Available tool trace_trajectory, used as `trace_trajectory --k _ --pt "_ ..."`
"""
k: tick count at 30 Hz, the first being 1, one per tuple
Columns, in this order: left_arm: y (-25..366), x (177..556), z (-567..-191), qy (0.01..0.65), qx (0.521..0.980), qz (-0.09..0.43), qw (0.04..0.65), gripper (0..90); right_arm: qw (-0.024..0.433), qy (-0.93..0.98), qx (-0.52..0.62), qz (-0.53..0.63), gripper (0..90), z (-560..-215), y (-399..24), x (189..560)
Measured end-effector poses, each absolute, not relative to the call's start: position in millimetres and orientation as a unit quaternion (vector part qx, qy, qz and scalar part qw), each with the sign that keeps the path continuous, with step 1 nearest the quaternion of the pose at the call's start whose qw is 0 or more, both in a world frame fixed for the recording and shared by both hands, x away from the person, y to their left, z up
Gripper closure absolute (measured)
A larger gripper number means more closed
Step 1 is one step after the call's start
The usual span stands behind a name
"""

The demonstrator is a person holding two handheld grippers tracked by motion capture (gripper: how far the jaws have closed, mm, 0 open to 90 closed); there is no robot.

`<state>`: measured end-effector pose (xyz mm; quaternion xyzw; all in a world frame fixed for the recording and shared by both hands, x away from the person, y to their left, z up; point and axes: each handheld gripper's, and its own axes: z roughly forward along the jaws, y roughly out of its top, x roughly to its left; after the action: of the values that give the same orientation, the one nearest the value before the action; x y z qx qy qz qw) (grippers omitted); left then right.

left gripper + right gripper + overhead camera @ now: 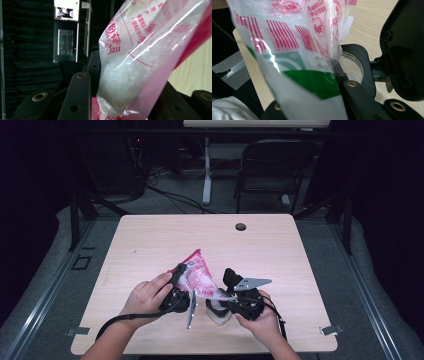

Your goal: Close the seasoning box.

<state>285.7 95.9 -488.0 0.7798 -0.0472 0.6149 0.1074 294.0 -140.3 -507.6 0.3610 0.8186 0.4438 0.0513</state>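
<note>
A clear plastic bag [196, 274] with pink and red print lies tilted between both hands at the front middle of the table. My left gripper [179, 272] is shut on its upper part. White crystals fill the bag [140, 62] where it is pinched between my left gripper's jaws [125, 100]. The bag's lower corner [294, 50], with a green patch, hangs over the mouth of a clear jar [355, 65] with a black collar. Its black flip lid [404, 47] stands open. My right gripper [227, 306] is shut on the jar [218, 314].
The wooden table [150, 235] has a round cable hole [240, 226] near its far edge. A black folding chair [272, 167] and cables stand on the floor behind it. A lit screen [66, 30] hangs in the dark background.
</note>
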Motion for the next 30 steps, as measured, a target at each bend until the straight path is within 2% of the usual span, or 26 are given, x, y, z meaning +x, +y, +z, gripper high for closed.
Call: trace_trajectory --k 30 --pt "92.4 286.1 -484.9 -0.057 0.777 0.619 0.104 69.2 0.056 0.821 0.362 0.438 90.0 -510.7 -139.3 294.5"
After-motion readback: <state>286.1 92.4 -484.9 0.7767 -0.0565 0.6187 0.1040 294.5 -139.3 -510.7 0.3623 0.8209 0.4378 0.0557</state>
